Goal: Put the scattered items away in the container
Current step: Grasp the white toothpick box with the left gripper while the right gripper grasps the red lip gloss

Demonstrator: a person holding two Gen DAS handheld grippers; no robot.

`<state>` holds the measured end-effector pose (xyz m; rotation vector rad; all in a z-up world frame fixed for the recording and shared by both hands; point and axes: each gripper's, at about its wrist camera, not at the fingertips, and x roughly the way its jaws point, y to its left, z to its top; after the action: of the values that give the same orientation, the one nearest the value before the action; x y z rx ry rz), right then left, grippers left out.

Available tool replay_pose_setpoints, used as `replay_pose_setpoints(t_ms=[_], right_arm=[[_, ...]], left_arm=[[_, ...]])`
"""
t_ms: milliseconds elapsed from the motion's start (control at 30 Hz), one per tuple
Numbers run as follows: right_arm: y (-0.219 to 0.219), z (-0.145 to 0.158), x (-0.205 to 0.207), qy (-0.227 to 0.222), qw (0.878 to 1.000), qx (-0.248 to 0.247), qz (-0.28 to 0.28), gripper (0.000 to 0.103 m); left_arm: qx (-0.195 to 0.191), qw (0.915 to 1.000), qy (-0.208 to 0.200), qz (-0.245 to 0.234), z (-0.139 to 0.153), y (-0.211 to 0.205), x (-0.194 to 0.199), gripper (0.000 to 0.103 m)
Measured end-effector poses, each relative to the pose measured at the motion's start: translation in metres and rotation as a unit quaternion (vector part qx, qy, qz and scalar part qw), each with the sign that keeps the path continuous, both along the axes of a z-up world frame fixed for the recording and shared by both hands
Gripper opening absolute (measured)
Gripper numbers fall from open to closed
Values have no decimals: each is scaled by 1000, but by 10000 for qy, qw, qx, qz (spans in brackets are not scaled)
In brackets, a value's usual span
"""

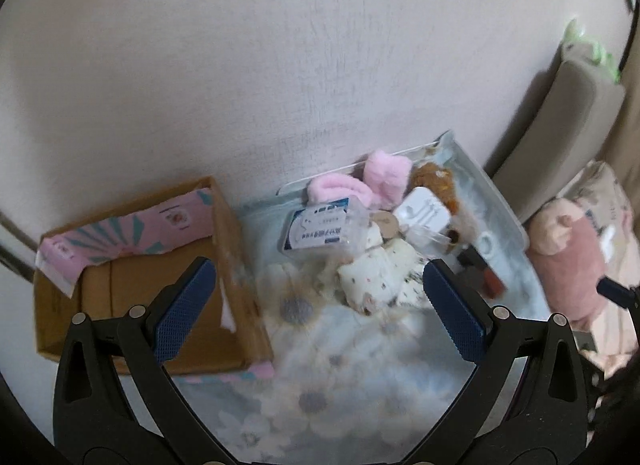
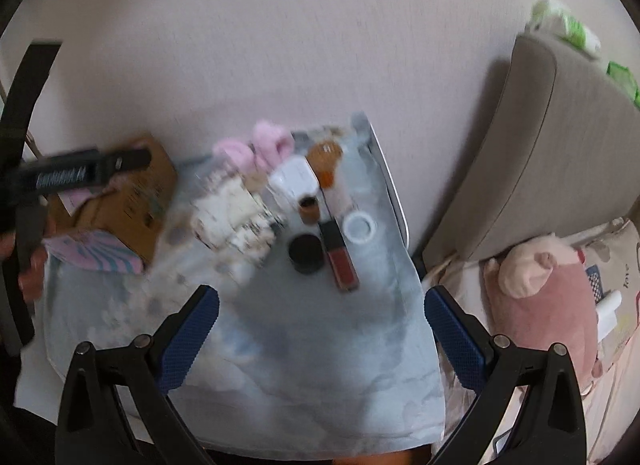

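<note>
A brown cardboard box with a pink paper lining stands open at the left of a flowered blue cloth. Scattered items lie in a heap at the cloth's far end: pink fluffy bands, a clear plastic case, a white case, folded dotted cloths, a brown plush. In the right wrist view a red lip-gloss tube, a black round jar and a white ring lie nearer. My left gripper hangs open above the cloth beside the box. My right gripper is open over bare cloth.
A pale wall rises behind the table. A grey cushioned headboard and a pink pig plush sit to the right on bedding. The left gripper's black body and a hand cross the right wrist view's left side.
</note>
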<state>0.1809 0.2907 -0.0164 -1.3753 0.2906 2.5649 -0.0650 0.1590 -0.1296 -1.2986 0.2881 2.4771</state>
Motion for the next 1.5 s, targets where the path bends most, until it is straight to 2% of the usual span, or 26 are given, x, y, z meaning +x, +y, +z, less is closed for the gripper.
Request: replay_pose_setpoints(t_ms=[167,267,467,567,667,833,967,1000,1100,1133,1300,1400,1500], right_arm=[[13,-33,-5,-112,9996,-24,251,98],[19,-50,-12,-82,9991,-1,420,96],[27,-71,-23,-44,9976,-66,691,86],[27,-77,-26,6,9960,-88,889,80],[25,-83,-28,16,9942,4,1077,73],[25,-91,-33,-12,9927,173,1190,70],[27,-91,-32,64,9921,109,1250,70],[28,-90,-32,86,9919,98,1262,70],[28,-92,-33,139,9917,83,1277,70],[29,-92,-33,148,9918,70,1271,70],[34,-96,-30,191,9916,13,1280,70],[33,-97,-29,219,9912,39,1304,70],[35,-100,-39,232,9907,66,1341,63]], left_arm=[[-385,9992,-118,9,-30,24,-33,102],[-530,9979,-369,67,-48,32,-55,102],[-404,9957,-812,203,-74,39,-80,102],[-36,9930,-1113,403,-84,31,-89,102],[-144,9937,-1028,418,-86,34,-91,102],[-265,9954,-883,265,-84,41,-83,101],[-651,9961,-590,57,-83,51,-77,101],[-597,9959,-668,98,-85,49,-79,101],[119,9917,-1254,251,-98,38,-90,101],[227,9906,-1323,258,-100,37,-91,101],[597,9874,-1388,477,-107,20,-94,101],[918,9851,-1409,371,-102,11,-92,101],[1104,9838,-1404,174,-99,3,-88,100]])
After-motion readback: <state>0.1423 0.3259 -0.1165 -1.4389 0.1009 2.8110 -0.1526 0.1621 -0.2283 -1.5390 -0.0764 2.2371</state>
